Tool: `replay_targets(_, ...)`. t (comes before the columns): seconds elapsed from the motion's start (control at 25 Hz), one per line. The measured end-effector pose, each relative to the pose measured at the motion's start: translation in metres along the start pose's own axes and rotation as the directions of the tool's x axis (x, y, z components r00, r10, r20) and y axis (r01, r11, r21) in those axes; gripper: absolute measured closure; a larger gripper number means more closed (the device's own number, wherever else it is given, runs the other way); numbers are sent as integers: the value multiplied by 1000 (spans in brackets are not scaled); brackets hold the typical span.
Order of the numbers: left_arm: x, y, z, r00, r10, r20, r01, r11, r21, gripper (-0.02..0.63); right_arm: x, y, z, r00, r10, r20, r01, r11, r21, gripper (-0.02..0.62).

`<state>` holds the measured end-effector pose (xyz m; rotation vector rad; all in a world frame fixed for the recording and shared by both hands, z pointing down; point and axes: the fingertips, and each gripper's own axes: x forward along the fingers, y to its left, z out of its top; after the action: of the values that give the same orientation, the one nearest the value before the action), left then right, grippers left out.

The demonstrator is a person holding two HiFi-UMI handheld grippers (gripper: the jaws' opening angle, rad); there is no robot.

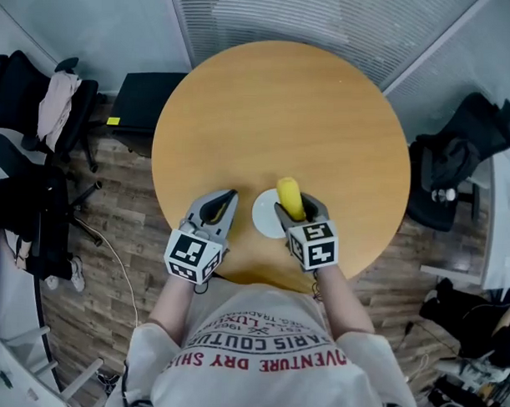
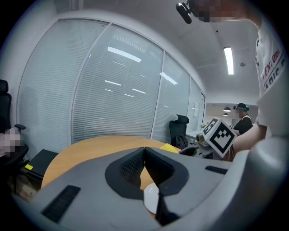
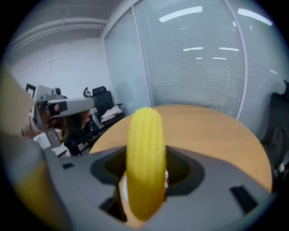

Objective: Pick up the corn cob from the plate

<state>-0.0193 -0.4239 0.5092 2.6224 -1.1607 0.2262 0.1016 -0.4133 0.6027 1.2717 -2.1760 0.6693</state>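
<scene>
right tool (image 1: 298,210) grips corn cob (image 1: 288,194), half hiding the plate (image 1: 264,214); left tool (image 1: 230,196) closed, empty.

Plate (image 1: 264,217) lies on the worktop (image 1: 283,116) near its front edge. Left gripper (image 1: 224,199) is just left of it. Right gripper (image 1: 300,210) holds the corn (image 1: 289,195) over the plate's right side.

Corn cob (image 1: 289,196): yellow, smooth rows of kernels, clamped lengthwise between the jaws of the right tool (image 1: 298,207), free end pointing toward the bench (image 1: 283,116) centre. Plate (image 1: 265,215): small, white, round, flat near the bench's near edge, partly beneath the cob.
</scene>
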Motion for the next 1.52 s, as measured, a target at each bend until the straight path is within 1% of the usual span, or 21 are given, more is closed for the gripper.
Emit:
replay_targets(0.16,5,-16,29,998,-32,49,30,999,44,572,-37,-4,33,990,-19,142,16,1000,25,327)
replay_targets(0.36,11,-37,56,994,-66,84,58,994,96,572,-80,-13,57,961,-57,272,39,997,72,327)
replay_targets(0.48,13,-47,69,991,-81,102,69,990,123,572,-100,-17,65,940,-74,334,46,995,90,327)
replay_targets(0.64,15,-56,78,989,-85,118,69,989,133,572,-119,-22,70,918,-82,387,41,993,113,327)
replay_targets(0.84,16,-58,77,991,-71,110,56,989,135,572,-128,-25,75,903,-87,420,44,993,110,327)
replay_targets(1.0,17,-58,77,992,-56,112,41,990,134,572,-129,-27,75,902,-83,424,43,994,102,327)
replay_targets(1.52,12,-61,79,991,-53,125,36,990,133,572,-129,-22,76,904,-70,422,39,996,81,327)
